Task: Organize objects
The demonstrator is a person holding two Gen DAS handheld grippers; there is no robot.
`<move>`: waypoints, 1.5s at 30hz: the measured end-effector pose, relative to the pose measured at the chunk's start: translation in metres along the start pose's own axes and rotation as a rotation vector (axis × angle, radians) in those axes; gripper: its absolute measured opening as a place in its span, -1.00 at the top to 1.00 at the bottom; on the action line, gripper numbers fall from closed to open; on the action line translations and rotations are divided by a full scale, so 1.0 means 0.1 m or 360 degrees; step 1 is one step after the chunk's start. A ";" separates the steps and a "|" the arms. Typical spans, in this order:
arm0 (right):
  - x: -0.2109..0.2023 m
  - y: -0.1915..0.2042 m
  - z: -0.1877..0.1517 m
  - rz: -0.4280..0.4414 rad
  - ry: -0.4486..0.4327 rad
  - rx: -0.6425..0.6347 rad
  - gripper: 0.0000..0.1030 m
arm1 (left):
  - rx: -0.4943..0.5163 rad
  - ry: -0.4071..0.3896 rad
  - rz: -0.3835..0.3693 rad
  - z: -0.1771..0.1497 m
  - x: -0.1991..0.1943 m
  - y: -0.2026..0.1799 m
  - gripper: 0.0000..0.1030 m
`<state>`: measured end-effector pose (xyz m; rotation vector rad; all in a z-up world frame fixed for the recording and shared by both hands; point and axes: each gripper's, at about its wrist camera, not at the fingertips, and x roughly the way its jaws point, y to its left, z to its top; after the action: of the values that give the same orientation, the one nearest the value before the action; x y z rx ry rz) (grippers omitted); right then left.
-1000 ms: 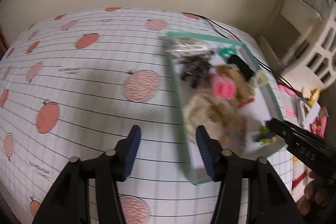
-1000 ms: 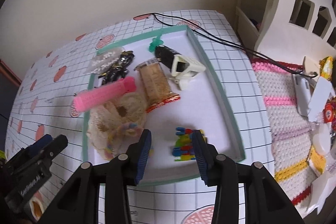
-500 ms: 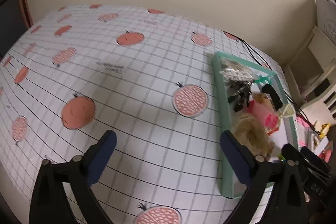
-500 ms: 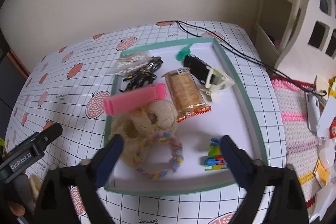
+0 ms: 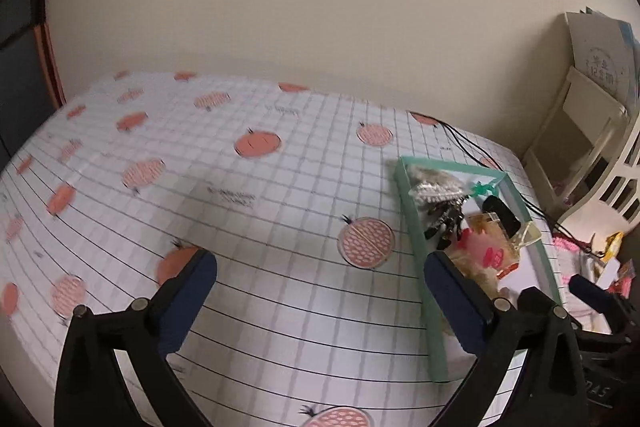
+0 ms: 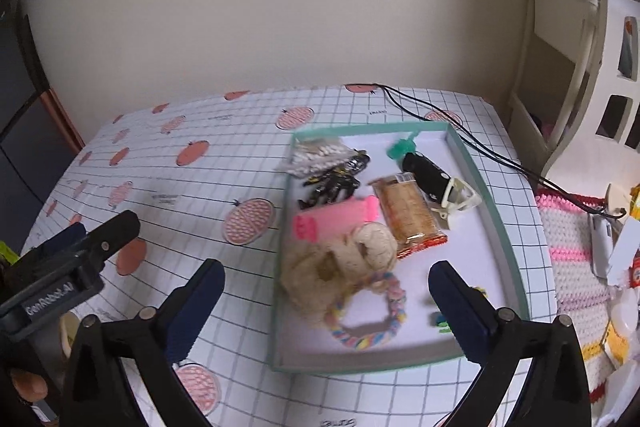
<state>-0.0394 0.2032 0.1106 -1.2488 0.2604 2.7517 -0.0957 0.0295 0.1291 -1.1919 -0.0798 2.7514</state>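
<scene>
Now both tongs (image 5: 320, 295) (image 6: 326, 301) wide apart, empty, above tray (image 6: 498, 215).

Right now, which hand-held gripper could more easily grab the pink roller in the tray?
Probably the right hand-held gripper: open, facing the tray with the pink roller just ahead. The left, also open, faces bare tablecloth.

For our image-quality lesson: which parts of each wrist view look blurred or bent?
Left wrist view: the grid-patterned tablecloth smears at its left edge and its lines bow from fisheye distortion. Right wrist view: the beige crocheted item and pastel braided ring in the green-rimmed tray look soft.
</scene>
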 end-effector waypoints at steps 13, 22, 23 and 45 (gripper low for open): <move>-0.40 0.18 -0.27 -0.0083 -0.0044 0.0045 -1.00 | 0.0046 -0.0122 0.0023 -0.21 -0.53 0.16 -1.00; -0.54 0.33 -0.71 -0.0063 -0.0052 0.0000 -1.00 | 0.0074 -0.0148 0.0044 -0.65 -0.69 0.29 -1.00; -0.54 0.32 -0.77 -0.0065 -0.0046 0.0000 -1.00 | 0.0072 -0.0151 0.0048 -0.71 -0.70 0.30 -1.00; 0.21 0.02 -1.51 -0.0298 0.0217 0.0082 -1.00 | -0.0074 0.0163 0.0111 -1.44 0.00 0.54 -1.00</move>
<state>0.0574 0.1714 -0.0022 -1.3745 0.2129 2.4925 0.0039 -0.0246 0.0249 -1.3709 -0.0934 2.7555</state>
